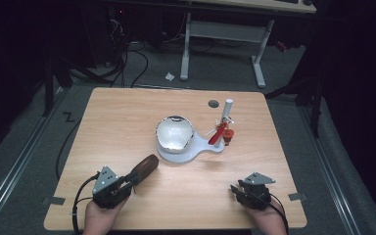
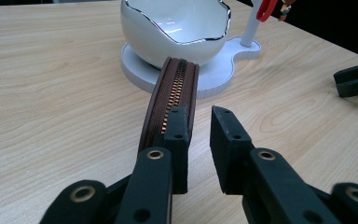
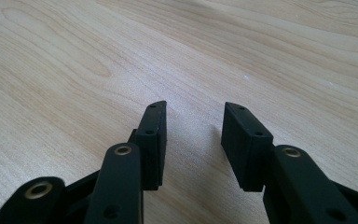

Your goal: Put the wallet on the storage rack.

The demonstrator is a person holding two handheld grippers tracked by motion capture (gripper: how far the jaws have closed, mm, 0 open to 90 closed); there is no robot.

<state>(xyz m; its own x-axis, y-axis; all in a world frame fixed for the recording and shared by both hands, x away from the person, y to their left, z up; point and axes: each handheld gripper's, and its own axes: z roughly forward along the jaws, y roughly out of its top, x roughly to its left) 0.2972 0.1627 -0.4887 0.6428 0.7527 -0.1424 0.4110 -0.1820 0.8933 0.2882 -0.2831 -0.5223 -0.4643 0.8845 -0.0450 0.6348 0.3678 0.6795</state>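
Note:
A brown zipped pouch (image 1: 144,169) lies on the wooden table, running from my left gripper (image 1: 131,181) toward a white bowl (image 1: 175,133). In the left gripper view the pouch (image 2: 172,88) ends behind the left jaw. Bare wood shows in the gap between the jaws, so my left gripper (image 2: 199,112) stands open, its pads not pressing on the pouch. The bowl (image 2: 177,28) sits on a white base (image 1: 210,147) with a post (image 1: 227,110) that carries a red object (image 1: 219,133). My right gripper (image 1: 233,189) (image 3: 193,108) is open over bare table near the front right.
A round hole (image 1: 213,104) sits in the tabletop behind the bowl. In the left gripper view the other gripper (image 2: 354,79) shows at the right edge. A white desk frame (image 1: 223,34) and cables stand on the floor beyond the table.

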